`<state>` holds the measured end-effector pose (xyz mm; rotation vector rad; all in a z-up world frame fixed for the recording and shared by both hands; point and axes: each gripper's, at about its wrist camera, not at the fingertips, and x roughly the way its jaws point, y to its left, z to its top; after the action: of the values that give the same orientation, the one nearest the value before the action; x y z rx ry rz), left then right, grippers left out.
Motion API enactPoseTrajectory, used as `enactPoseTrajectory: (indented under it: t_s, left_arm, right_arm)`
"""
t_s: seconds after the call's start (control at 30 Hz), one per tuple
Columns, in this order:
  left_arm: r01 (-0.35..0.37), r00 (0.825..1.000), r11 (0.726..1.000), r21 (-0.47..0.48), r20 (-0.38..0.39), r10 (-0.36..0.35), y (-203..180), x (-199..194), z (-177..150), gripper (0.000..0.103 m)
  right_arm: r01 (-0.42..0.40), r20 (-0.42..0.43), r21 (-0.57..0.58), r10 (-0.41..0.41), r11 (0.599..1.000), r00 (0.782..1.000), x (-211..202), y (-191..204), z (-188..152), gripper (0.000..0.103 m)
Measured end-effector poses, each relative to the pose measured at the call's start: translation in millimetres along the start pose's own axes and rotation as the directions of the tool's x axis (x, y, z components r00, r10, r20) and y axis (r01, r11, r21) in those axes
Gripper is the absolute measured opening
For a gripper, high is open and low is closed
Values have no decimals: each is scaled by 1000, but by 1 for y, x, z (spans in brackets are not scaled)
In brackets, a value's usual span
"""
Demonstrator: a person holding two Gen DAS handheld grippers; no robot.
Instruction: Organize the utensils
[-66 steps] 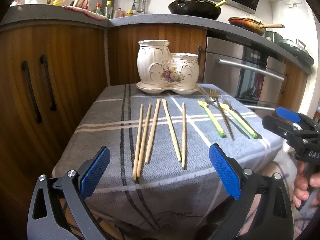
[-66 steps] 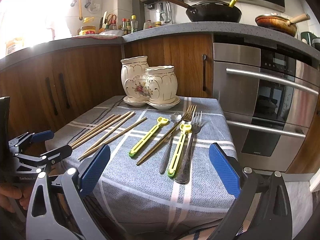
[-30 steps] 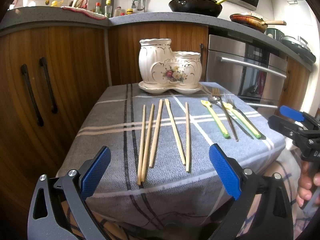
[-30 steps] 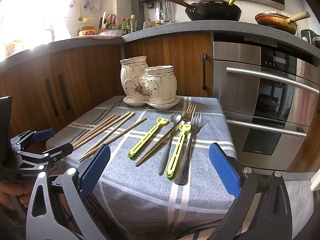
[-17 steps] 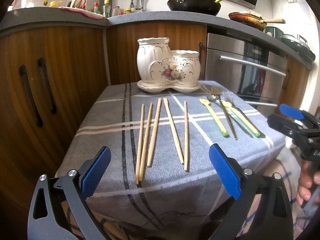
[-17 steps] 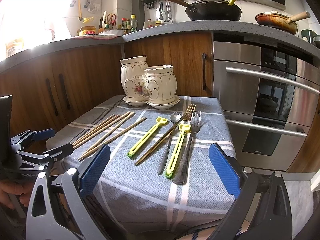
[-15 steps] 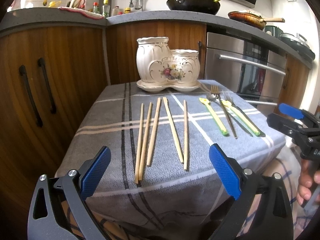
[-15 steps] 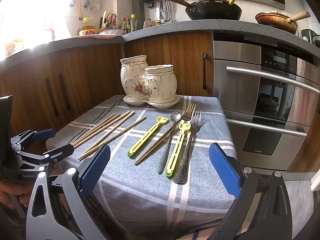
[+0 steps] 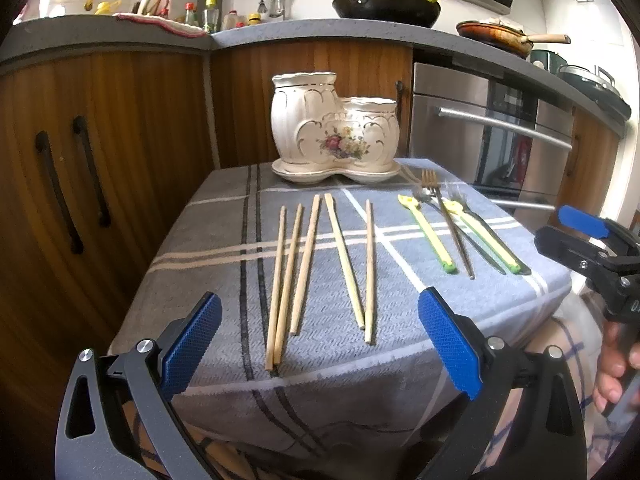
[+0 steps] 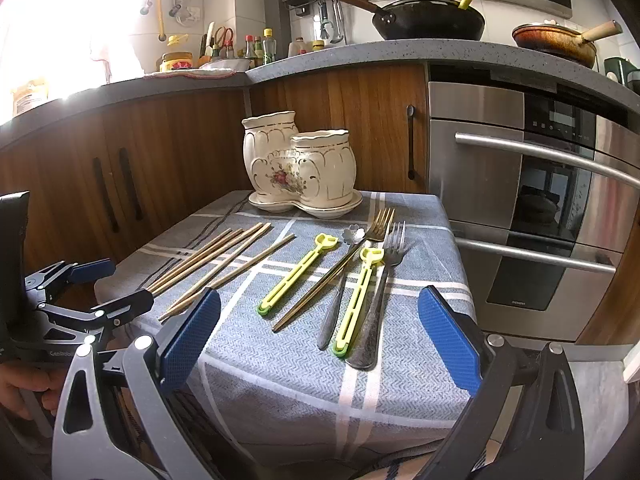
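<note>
Several wooden chopsticks (image 9: pixel 296 268) (image 10: pixel 224 260) lie side by side on a small table covered with a grey-blue checked cloth (image 9: pixel 224 216) (image 10: pixel 416 360). Right of them lie two yellow-green plastic utensils (image 9: pixel 428 232) (image 10: pixel 300 276), a gold fork (image 10: pixel 360 256) and a silver fork (image 10: pixel 384 280). A cream ceramic double holder (image 9: pixel 336 136) (image 10: pixel 300 168) with a flower motif stands at the table's far edge. My left gripper (image 9: pixel 320 344) (image 10: pixel 88 284) hovers open before the near edge, in line with the chopsticks. My right gripper (image 10: pixel 320 332) (image 9: pixel 576 236) is open too, near the forks.
Wooden cabinets with dark handles (image 9: pixel 60 188) stand to the left and behind. A steel oven (image 10: pixel 540 208) is on the right. A countertop (image 10: pixel 360 56) holds a wok, a pan and bottles. A hand (image 9: pixel 616 368) holds the right gripper's handle.
The left gripper has drifted slightly, so the table shifted a little in its view. The right gripper has barely moved. Both stay open and nothing on the table has changed.
</note>
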<state>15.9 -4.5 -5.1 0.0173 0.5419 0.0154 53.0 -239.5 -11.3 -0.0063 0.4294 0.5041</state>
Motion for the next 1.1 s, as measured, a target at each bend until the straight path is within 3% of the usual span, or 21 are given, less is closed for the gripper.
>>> enactPoseTrajectory:
  t_s: [0.17, 0.23, 0.33, 0.43, 0.57, 0.7, 0.83, 1.1]
  left_arm:
    - [10, 1000, 1000, 18, 7, -10, -3, 0, 4, 96]
    - [19, 1000, 999, 30, 14, -20, -6, 0, 8, 94]
    - [58, 998, 997, 54, -1, -58, -10, 4, 14, 84]
    - [104, 994, 992, 70, -45, -101, -15, 15, 22, 67]
    - [212, 969, 974, 80, -144, -199, -25, 39, 37, 53]
    - [248, 949, 964, 98, -224, -221, -32, 64, 48, 46]
    - [260, 931, 960, 101, -290, -222, -35, 87, 54, 46]
    - [270, 904, 959, 82, -364, -224, -37, 112, 61, 34]
  right_arm:
    - [28, -25, -5, -28, 1000, 999, 5, 0, 2, 97]
    - [33, -45, 1, -33, 999, 998, 8, -2, 4, 90]
    - [47, -83, 14, -45, 999, 996, 16, -9, 6, 77]
    - [55, -132, 31, -51, 998, 990, 27, -17, 9, 66]
    - [51, -189, 56, -39, 997, 981, 41, -29, 14, 43]
    - [53, -257, 77, -31, 996, 966, 57, -40, 16, 41]
    - [56, -303, 98, -24, 994, 953, 67, -48, 16, 37]
    - [62, -351, 110, -20, 992, 936, 84, -56, 26, 28]
